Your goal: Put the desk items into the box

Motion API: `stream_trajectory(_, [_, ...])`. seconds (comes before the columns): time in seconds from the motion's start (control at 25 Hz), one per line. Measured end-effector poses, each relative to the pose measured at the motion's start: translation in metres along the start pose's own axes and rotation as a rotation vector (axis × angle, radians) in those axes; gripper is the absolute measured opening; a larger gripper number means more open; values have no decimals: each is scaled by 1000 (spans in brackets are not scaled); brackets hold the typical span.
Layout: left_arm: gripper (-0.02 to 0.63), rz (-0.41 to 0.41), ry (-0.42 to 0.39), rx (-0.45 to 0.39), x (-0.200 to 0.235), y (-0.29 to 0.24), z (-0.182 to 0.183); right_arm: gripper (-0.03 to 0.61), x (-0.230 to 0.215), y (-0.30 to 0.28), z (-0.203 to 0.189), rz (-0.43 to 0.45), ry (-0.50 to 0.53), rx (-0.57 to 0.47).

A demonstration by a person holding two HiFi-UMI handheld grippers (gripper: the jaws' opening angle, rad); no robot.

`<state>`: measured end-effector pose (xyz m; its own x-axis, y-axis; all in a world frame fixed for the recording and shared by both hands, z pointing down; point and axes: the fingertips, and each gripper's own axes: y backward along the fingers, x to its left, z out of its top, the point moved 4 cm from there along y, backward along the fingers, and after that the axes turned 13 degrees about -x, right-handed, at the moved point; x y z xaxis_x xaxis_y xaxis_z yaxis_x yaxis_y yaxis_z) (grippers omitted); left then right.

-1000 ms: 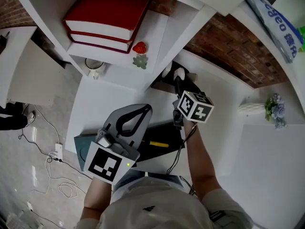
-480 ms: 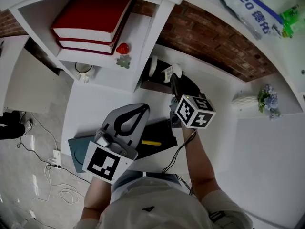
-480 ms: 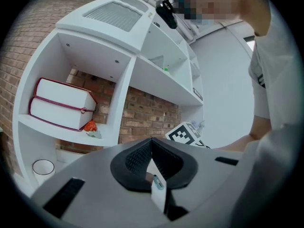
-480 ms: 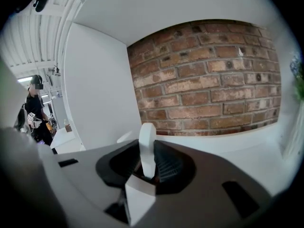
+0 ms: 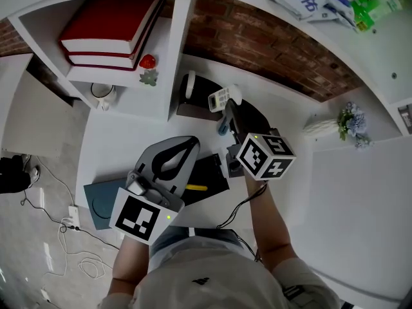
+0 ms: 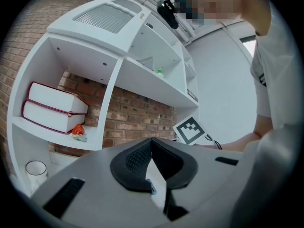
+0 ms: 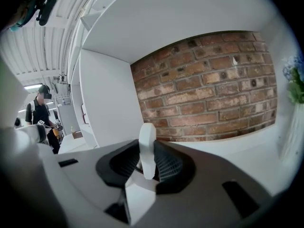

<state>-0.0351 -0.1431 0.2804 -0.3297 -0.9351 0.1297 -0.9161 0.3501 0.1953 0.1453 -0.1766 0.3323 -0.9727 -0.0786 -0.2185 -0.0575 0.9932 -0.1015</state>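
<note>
Head view: my right gripper [image 5: 226, 110] is clamped on a flat white gadget [image 5: 217, 99], held near the brick wall [image 5: 257, 44] and just right of the shelf upright [image 5: 182, 56]. The black box [image 5: 209, 171] lies lower down, between both grippers. My left gripper [image 5: 192, 141] has its tips together

Left gripper view: the tips [image 6: 152, 141] meet on nothing, with red books [image 6: 50, 110] off left

Right gripper view: the gadget [image 7: 147, 137] stands edge-on between the pads, with bare desk [image 7: 247, 141] running to the wall's foot
</note>
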Motion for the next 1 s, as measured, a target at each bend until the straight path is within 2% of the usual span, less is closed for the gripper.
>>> stream_trajectory(0.48, [12,86,-15,-21,-28,10,3,102,13,44,0,121,-45,20])
stream_trajectory(1.0, [12,230,-57,-11,-49,26,1,102,19,80,-37,254,-70,131])
